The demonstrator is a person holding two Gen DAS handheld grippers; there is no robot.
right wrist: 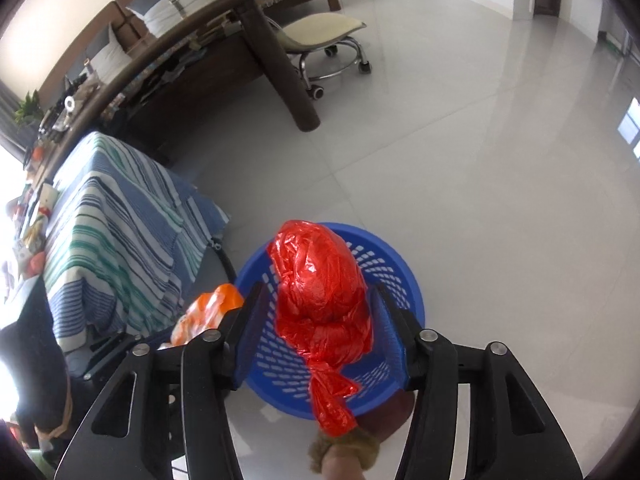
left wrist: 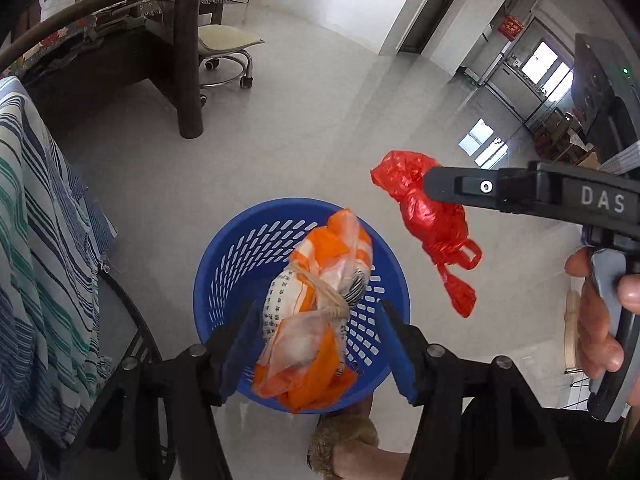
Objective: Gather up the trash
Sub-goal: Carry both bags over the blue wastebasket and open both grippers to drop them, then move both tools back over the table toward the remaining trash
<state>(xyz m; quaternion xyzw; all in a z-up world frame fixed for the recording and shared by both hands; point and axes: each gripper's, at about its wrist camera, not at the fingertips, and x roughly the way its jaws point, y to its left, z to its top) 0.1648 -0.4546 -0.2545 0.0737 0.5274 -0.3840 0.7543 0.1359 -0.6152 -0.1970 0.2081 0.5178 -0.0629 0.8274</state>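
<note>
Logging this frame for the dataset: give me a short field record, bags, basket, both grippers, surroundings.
container: blue basket on the pale floor, slotted walls
left gripper: jaws apart, orange-and-white bag between them over the basket; pads not visibly pressing
right gripper: jaws apart, red bag between them above the basket
nearby: striped cloth left of the basket, wheeled stool beyond
bags in basket: neither resting inside yet

My left gripper point(left wrist: 316, 344) points steeply down, its blue pads spread with clear gaps on both sides of what sits between them, not pressing. My right gripper point(right wrist: 318, 332) tilts down likewise, jaws parted, pads not pressing. In the left wrist view, my right hand point(left wrist: 600, 316) wraps that gripper's grey handle, fingers curled round the trigger.
</note>
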